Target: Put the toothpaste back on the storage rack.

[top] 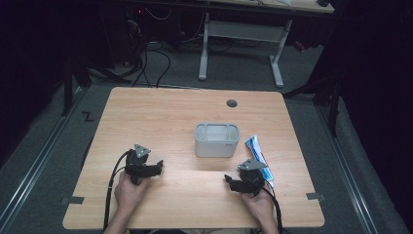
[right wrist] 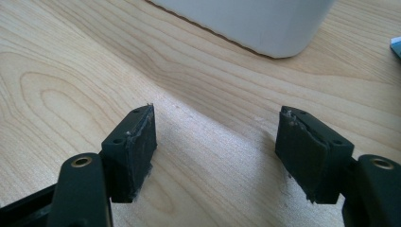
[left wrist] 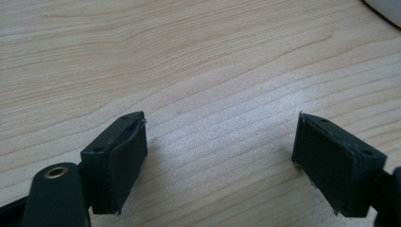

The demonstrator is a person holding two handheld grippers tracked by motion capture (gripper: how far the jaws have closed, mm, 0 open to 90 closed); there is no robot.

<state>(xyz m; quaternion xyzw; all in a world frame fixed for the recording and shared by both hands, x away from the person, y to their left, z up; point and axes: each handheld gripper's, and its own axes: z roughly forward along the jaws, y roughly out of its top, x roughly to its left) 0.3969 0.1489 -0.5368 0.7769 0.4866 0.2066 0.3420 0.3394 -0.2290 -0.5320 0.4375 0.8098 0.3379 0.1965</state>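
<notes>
Light wood-grain tabletop (top: pixel 160 117), rounded corners, a small dark round grommet hole (top: pixel 232 103) near its far edge. Beyond the far edge: grey floor, white legs of another desk (top: pixel 241 46), black cables on the floor.

Near mid-tabletop, slightly right of centre, stands a pale grey rounded-rectangular plastic container (top: pixel 216 140), upright, open at the top. Its lower wall (right wrist: pixel 250 23) shows ahead of the right jaws in the right gripper view. Just right of it lies a white and blue toothpaste tube (top: pixel 256 151), flat on the wood, running from beside the container toward the near right; its near end passes under or behind the right hand-held gripper (top: pixel 242 181), contact not readable.

Left hand-held gripper (top: pixel 152 168) rests low over the near-left tabletop, well apart from the container. Its jaws stand apart, bare wood between them in the left gripper view; one pad (left wrist: pixel 127 156) shows a worn edge.

Right hand-held gripper sits near front right, jaws wide apart, nothing between them, pointed toward the container's near corner.

Open wood: whole left half, far strip, and the gap between the two grippers.
</notes>
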